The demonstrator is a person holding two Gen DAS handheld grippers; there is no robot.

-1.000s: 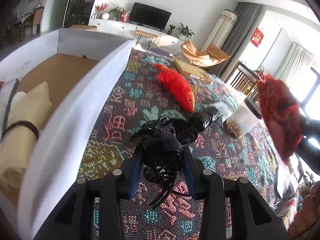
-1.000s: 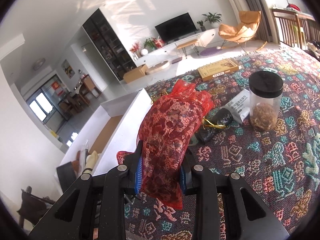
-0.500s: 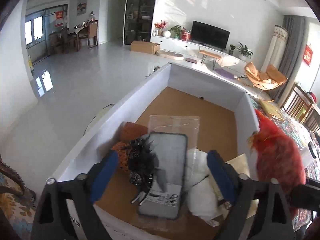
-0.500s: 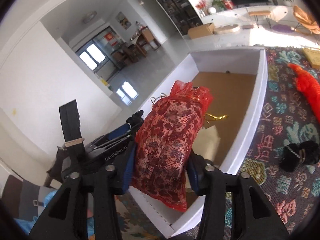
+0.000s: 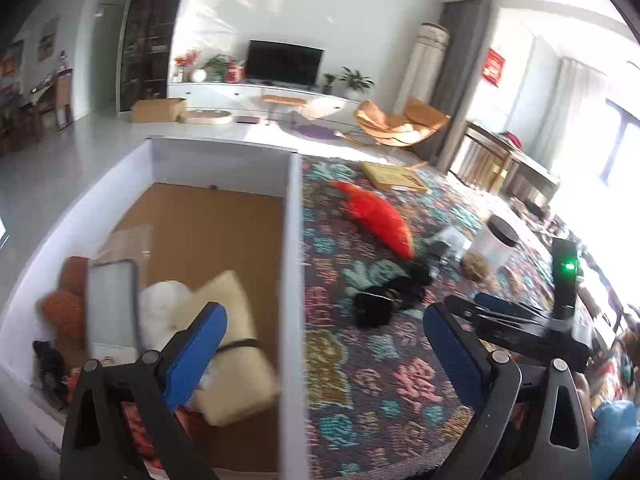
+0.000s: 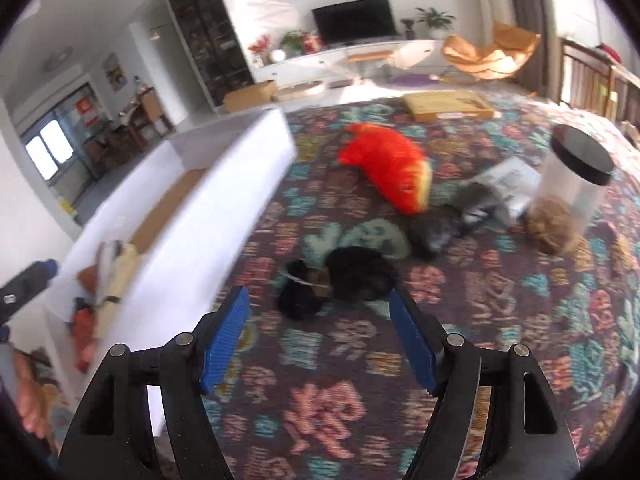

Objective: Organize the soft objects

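My left gripper (image 5: 324,352) hangs open and empty over the right wall of the white box (image 5: 294,280). Inside the box lie a cream roll with a black band (image 5: 232,340), a white fluffy piece (image 5: 160,312), an orange knitted thing (image 5: 64,312), a black spiky item (image 5: 48,364) and the red lace bag (image 6: 84,328). My right gripper (image 6: 320,340) is over the patterned cloth, its jaws opening with nothing between them. A black soft bundle (image 6: 340,280) lies just beyond its fingertips. Further back lies a red fish plush (image 6: 388,168).
A clear jar with a black lid (image 6: 572,192) and a white packet (image 6: 508,184) sit right of the plush. A flat cardboard box (image 6: 448,104) lies at the cloth's far edge. A grey flat pouch (image 5: 112,304) leans inside the white box.
The left gripper let go of the black spiky item in the box and the right let go of the red lace bag there. Both swung back toward the cloth with their jaws apart.
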